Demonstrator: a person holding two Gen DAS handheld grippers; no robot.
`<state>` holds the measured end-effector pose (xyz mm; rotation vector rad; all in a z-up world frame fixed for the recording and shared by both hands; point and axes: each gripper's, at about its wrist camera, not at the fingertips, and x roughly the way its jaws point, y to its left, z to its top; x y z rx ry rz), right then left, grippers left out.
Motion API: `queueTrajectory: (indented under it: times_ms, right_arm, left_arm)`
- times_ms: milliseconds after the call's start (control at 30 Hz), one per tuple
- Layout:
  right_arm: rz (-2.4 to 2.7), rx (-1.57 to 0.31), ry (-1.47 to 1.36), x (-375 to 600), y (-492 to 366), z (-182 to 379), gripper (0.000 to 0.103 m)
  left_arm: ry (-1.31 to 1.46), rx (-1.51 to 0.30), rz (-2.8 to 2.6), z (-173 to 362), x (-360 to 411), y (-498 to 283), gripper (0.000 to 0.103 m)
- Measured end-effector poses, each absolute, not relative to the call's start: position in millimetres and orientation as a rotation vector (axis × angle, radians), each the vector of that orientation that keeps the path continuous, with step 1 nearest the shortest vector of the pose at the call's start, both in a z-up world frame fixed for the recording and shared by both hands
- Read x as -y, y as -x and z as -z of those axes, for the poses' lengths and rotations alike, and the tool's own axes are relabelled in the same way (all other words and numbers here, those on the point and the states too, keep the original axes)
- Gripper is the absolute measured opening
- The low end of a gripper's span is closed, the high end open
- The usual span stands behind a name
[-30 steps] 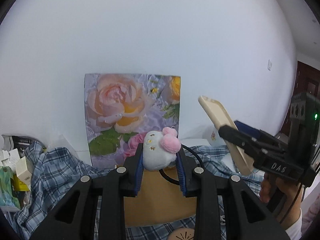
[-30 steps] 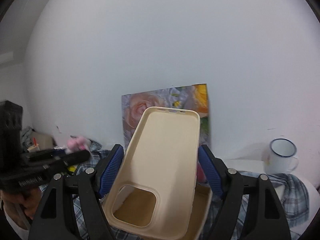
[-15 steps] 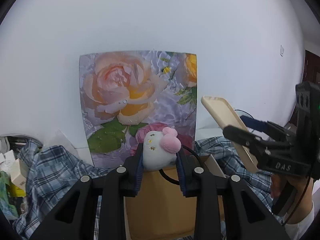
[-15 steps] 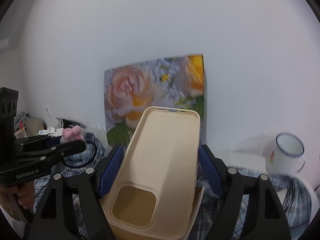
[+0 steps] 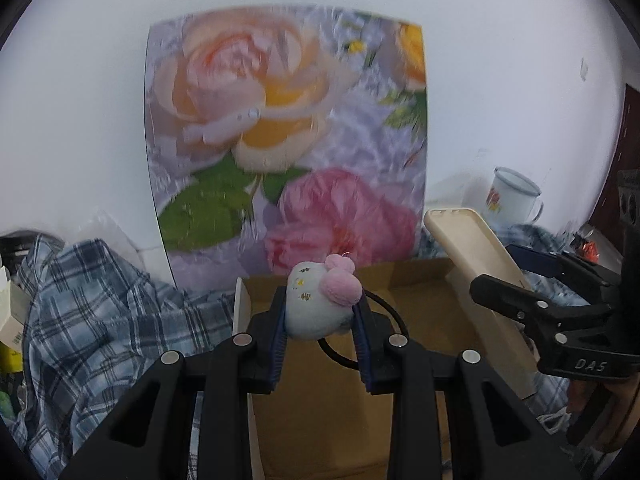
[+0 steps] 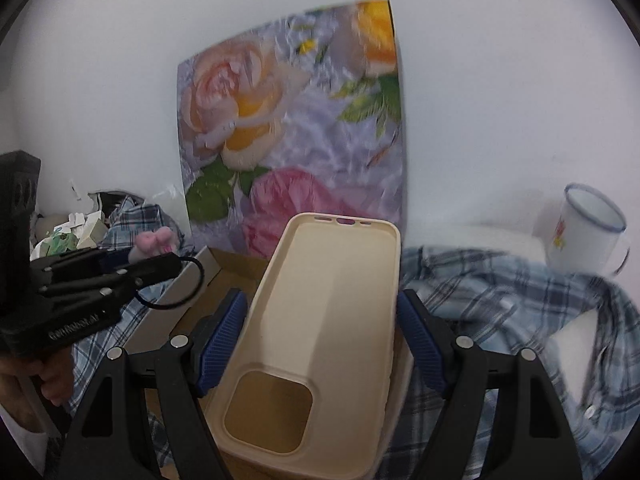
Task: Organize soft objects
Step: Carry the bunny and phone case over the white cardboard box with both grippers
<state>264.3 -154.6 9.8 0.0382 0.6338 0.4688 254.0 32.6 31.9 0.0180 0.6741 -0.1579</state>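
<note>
My left gripper point(image 5: 320, 320) is shut on a small white plush toy point(image 5: 316, 304) with a pink bow and a black loop cord; it hangs over the open cardboard box point(image 5: 420, 292). The toy and left gripper also show in the right wrist view point(image 6: 154, 240). My right gripper point(image 6: 320, 332) is shut on a cream soft phone case point(image 6: 320, 320), tilted over the box point(image 6: 236, 268). In the left wrist view the phone case point(image 5: 476, 256) sits over the box's right side.
A floral picture board point(image 5: 288, 140) leans on the white wall behind the box. A blue plaid cloth point(image 5: 92, 300) covers the table on both sides. A white enamel mug point(image 6: 588, 228) stands at the right. Clutter of small packages point(image 6: 68, 232) lies at the far left.
Both grippers have moved forward and down toward the box, holding their objects. The floral board looms larger and the mug has come into the left view.
</note>
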Motion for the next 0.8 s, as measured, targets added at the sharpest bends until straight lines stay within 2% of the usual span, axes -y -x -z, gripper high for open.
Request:
queueTrajectory:
  times_ms: [433,800]
  right_arm:
    - [-0.442,-0.79,-0.008,139.3,-278.3,28.9,0.076]
    - [-0.428,-0.818,0.02,136.4,-281.6,39.3,0.077]
  left_arm:
    - [-0.015,-0.776,0.149,3.1,-32.9,-267.0,0.031]
    - [-0.026,-0.829,0.143,17.1,-30.5,-271.4,0.031]
